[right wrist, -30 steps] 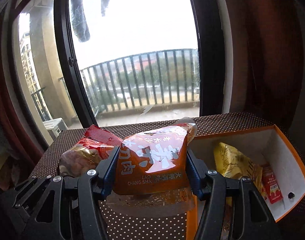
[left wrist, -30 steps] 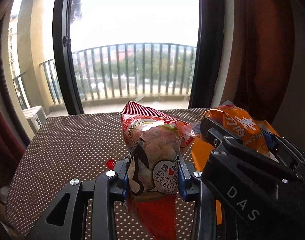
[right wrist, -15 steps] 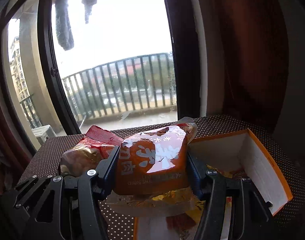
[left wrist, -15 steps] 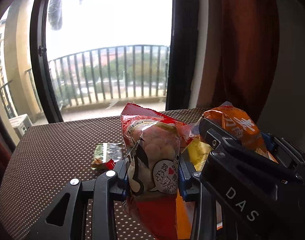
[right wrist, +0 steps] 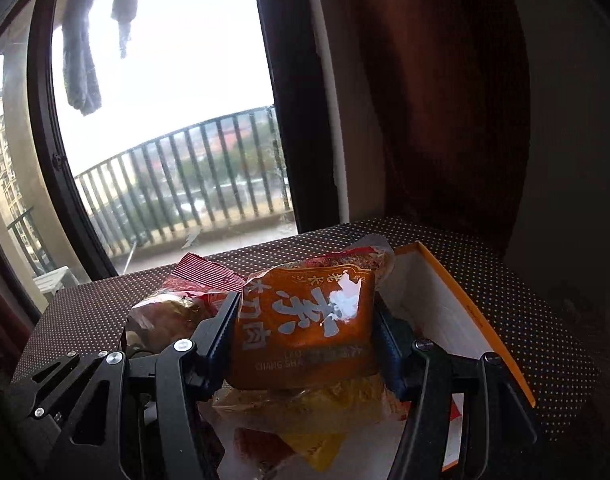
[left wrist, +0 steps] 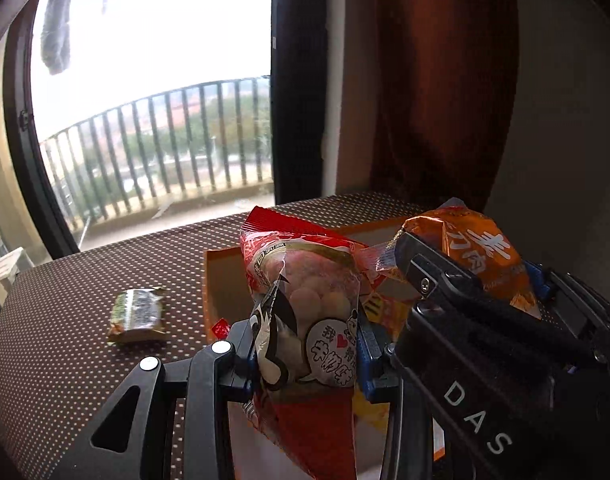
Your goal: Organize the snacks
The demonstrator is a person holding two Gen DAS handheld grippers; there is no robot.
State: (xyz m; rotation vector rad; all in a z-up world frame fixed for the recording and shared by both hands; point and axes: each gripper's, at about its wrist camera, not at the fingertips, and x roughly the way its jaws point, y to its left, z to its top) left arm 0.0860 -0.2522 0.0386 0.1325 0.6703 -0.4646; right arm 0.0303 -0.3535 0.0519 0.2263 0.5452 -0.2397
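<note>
**Both packets carried over the box, release pending**

Left gripper (left wrist: 305, 354): jaws narrow, clamped on the red candy bag (left wrist: 305, 300), which stands upright between the pads. Right gripper (right wrist: 305, 338): jaws at mid width, clamped flat on the orange meat packet (right wrist: 305, 328).

Step in hand, as judged: transport to the orange box (right wrist: 457, 300). Its white interior lies directly below and ahead of both tools, with a yellow packet (right wrist: 317, 446) already inside under the right gripper.

Next move likely calls for a short descent into the box, then opening each jaw without the tools, which sit just beside each other, colliding.

Versus one second ago: the box was off to the right of both tools; it now sits beneath them. A green packet (left wrist: 139, 314) on the dotted tablecloth (left wrist: 85, 280), left of the left gripper, has come into view.
</note>
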